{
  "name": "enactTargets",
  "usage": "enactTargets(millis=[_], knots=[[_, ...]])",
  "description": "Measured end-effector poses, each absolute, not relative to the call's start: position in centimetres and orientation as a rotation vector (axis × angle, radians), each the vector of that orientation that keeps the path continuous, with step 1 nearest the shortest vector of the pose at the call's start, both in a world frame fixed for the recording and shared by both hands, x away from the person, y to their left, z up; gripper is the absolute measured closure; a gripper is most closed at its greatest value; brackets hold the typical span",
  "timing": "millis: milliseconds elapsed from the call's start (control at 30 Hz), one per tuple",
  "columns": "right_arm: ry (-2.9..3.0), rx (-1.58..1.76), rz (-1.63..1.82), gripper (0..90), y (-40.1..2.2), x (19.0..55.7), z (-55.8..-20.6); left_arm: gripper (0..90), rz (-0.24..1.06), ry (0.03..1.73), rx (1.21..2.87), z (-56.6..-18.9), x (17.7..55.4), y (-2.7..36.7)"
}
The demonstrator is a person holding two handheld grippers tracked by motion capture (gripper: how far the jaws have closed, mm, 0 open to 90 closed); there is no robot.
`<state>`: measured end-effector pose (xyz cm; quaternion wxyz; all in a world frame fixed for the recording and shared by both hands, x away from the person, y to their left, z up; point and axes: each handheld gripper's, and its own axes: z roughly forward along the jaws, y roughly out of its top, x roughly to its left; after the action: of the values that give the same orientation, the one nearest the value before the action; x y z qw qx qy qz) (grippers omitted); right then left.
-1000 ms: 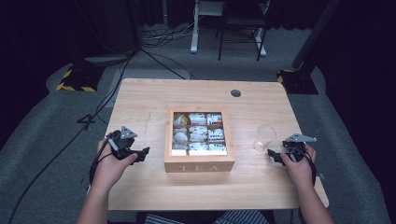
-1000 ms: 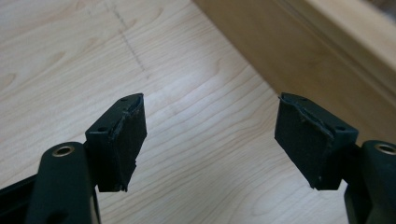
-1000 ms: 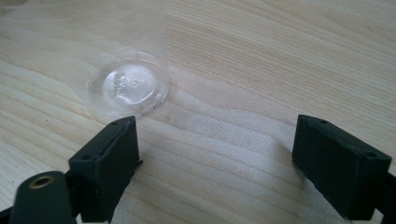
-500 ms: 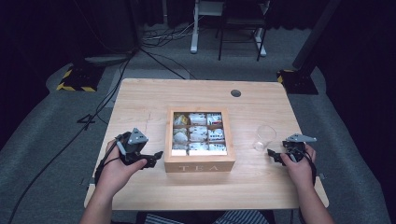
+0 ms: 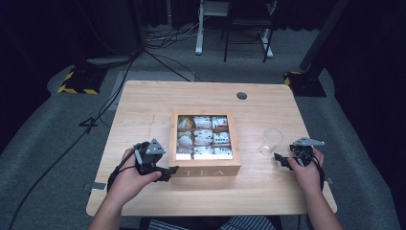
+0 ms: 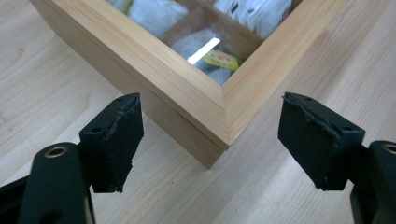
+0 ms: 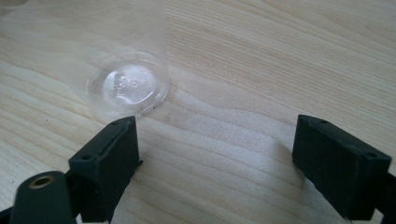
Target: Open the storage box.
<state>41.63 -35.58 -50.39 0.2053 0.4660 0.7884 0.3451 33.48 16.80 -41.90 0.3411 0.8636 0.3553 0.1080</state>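
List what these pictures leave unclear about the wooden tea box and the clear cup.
- Square wooden tea box: left gripper view's top edge cuts off most compartments.
- Its white packets: too small in the high view to read labels.
- Clear plastic cup: rim cut off by the right gripper view's top edge; contents unclear.

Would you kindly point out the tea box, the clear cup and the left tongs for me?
tea box (image 5: 206,170), high view, on its front wall with the lettering.
clear cup (image 5: 270,141), high view, on its side wall.
left tongs (image 5: 168,172), high view, midway between the tips.
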Motion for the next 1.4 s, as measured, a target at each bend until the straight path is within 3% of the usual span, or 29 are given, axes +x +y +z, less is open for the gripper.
enactTargets(millis=[833,1400], knots=[[2.203,1.294,0.963,14.9,-35.6,41.6,-50.4,51.1,0.281,0.899,2.394,-42.2,33.6,16.0],[2.203,1.293,0.963,14.9,-35.6,41.7,-50.4,54.9,0.39,0.872,2.433,-41.6,33.0,15.6]])
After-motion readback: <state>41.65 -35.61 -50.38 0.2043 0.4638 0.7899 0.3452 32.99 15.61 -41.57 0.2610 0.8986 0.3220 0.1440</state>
